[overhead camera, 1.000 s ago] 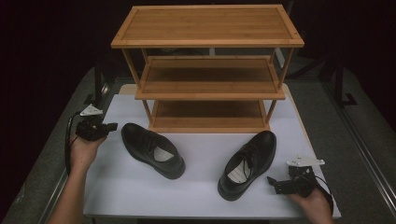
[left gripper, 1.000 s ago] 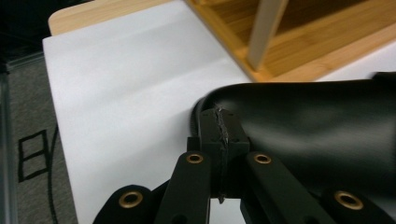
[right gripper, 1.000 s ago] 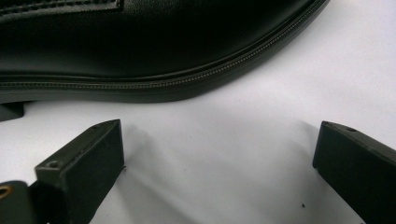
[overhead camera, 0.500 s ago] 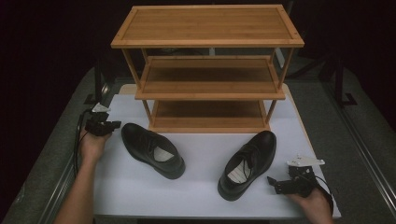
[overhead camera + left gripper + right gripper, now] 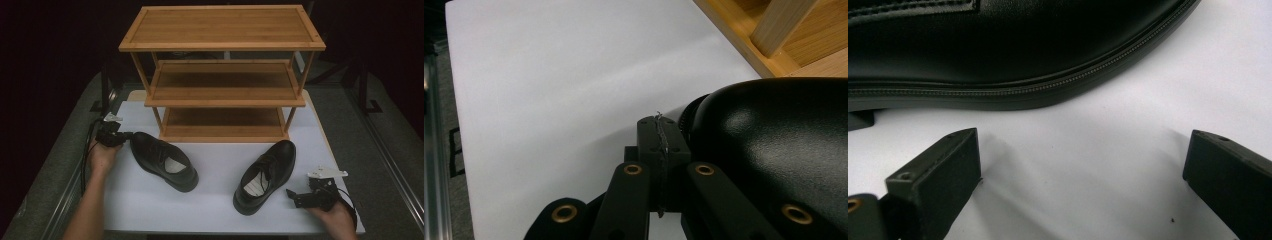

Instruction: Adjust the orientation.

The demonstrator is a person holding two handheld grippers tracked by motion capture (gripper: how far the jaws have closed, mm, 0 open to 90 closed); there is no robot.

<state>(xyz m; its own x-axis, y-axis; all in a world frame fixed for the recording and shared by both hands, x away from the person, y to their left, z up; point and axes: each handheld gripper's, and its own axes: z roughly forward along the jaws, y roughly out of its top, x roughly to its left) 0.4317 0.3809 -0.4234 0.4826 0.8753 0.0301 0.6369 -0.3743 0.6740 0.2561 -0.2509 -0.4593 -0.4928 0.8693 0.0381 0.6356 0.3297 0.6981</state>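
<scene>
Left tool [image 5: 121, 136] sits with jaws pressed together, nothing between them, tip right at the heel of the left shoe [image 5: 163, 160]. Right tool [image 5: 1083, 175] gapes wide on the white tabletop [image 5: 215, 165], beside the right shoe [image 5: 265, 175]. Wooden shoe rack [image 5: 222, 75] stands behind.

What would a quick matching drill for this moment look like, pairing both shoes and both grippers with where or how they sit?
Things:
1. left shoe
2. right shoe
3. left gripper
4. right gripper

Places or states:
A. jaws wide apart, on the white table just beside a shoe's sole
B. jaws closed together, right at a shoe's rounded end
C. toe toward the wooden rack, near the table's right side
D. lies at an angle in front of the rack's left legs

Pairs: 1-D, 2-C, 3-B, 4-A
</scene>
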